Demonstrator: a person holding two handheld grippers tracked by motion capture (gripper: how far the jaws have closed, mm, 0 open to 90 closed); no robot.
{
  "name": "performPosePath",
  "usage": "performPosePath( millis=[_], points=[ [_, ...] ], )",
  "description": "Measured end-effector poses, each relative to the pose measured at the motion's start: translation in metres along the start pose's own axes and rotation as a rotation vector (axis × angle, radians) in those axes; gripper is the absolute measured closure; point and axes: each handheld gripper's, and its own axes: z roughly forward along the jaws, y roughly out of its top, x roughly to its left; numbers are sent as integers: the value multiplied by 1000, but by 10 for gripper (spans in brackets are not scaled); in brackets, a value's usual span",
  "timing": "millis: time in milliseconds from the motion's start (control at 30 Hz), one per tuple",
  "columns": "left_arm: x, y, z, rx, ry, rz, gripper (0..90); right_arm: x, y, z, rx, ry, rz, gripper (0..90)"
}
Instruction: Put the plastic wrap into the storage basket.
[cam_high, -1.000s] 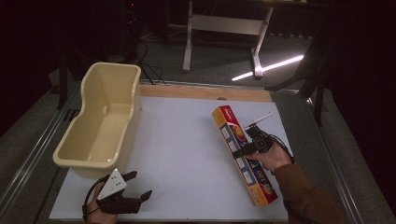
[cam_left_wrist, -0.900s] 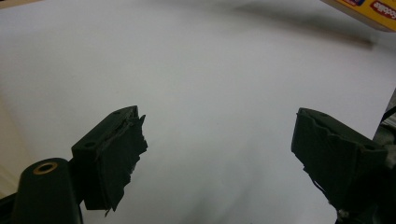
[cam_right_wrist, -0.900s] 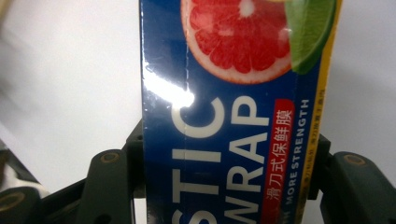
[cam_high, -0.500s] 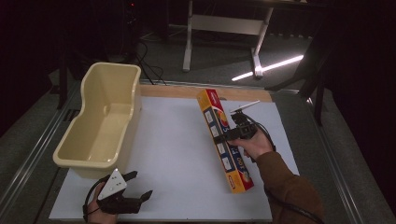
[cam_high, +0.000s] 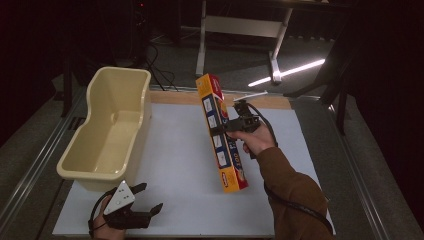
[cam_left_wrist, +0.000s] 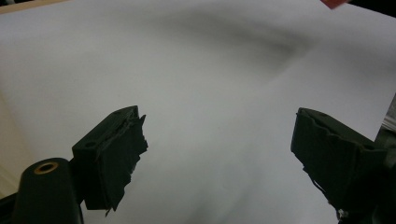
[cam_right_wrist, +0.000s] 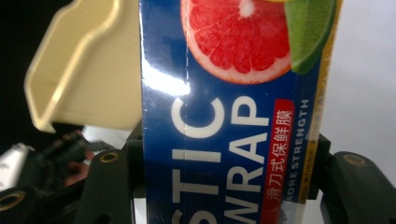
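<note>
In the right gripper view the two black jaws press against either side of a long blue and orange cardboard box of plastic wrap (cam_right_wrist: 233, 112), clamped across its narrow width. From the high view the right gripper (cam_high: 231, 125) grips that box (cam_high: 221, 131) near its middle, and the box hangs tilted in the air above the white table sheet (cam_high: 180, 150), upper end toward the far edge, lower end toward the person. The pick-up looks done; what appears left is carrying the box over to the cream plastic tub (cam_high: 112, 130) at the left side of the sheet and setting it down inside, since the tub is empty and the box is well apart from it. The left gripper (cam_high: 145, 200) rests low at the near edge just in front of the tub, jaws spread wide with nothing between them; its own view looks across bare white sheet (cam_left_wrist: 210, 93)
</note>
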Motion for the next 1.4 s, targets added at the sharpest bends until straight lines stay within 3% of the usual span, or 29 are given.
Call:
performPosePath(
  millis=[233, 367, 667, 1100, 1400],
  points=[
    [-2, 0, 1, -3, -8, 13, 167, 11, 19, 10, -33, 58, 48, 410],
    [-3, -1, 1, -11, -19, 25, 167, 19, 28, 16, -36, 69, 47, 410],
    [-6, 0, 2, -30, -41, 40, 165, 36, 45, 24, -61, 138, 71, 410],
    [-10, -1, 3, -34, -61, 57, 165, 53, 64, 49, -146, 284, 247, 409],
    [-10, -2, 1, -45, -61, 64, 165, 84, 78, 75, -168, 346, 286, 408]
  ],
)
